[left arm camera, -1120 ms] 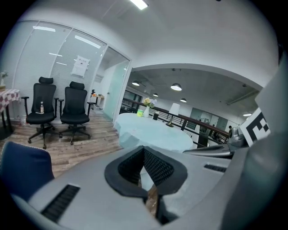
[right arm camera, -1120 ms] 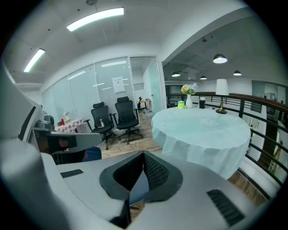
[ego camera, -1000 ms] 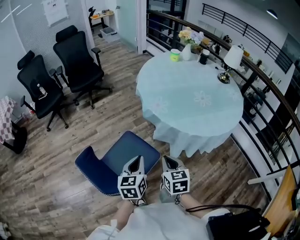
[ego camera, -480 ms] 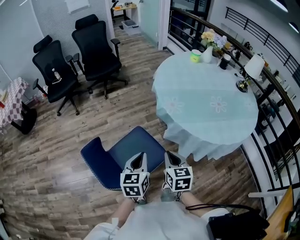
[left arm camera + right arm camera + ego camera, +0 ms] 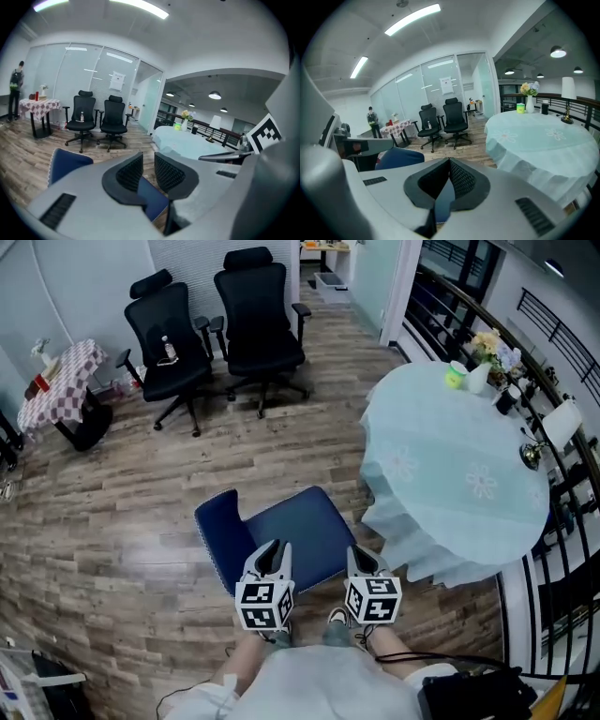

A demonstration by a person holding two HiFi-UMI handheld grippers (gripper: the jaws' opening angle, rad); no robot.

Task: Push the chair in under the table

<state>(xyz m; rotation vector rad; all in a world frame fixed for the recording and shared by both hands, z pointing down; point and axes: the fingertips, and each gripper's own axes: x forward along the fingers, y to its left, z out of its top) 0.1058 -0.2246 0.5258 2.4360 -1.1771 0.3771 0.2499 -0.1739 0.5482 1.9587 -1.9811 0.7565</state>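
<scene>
Blue chair stands on the wood floor, just left of the round tabletop. It is out in the open, with no part of the seat under the cloth yet.

Backrest is on the side away from the tabletop. The seat's front edge points right, toward the hanging cloth and near it. Long axis runs backrest to seat front, roughly square to the cloth edge, so a push along that line should likely slide it in.

Left hand-held gripper hovers over the seat's near edge. Its jaws have just been opening; they stand a little apart with nothing between them.

Right hand-held gripper is clenched, tips meeting, empty, off the seat's right corner.

Both are held low and side by side, apparently lining up for the push rather than a grasp.
</scene>
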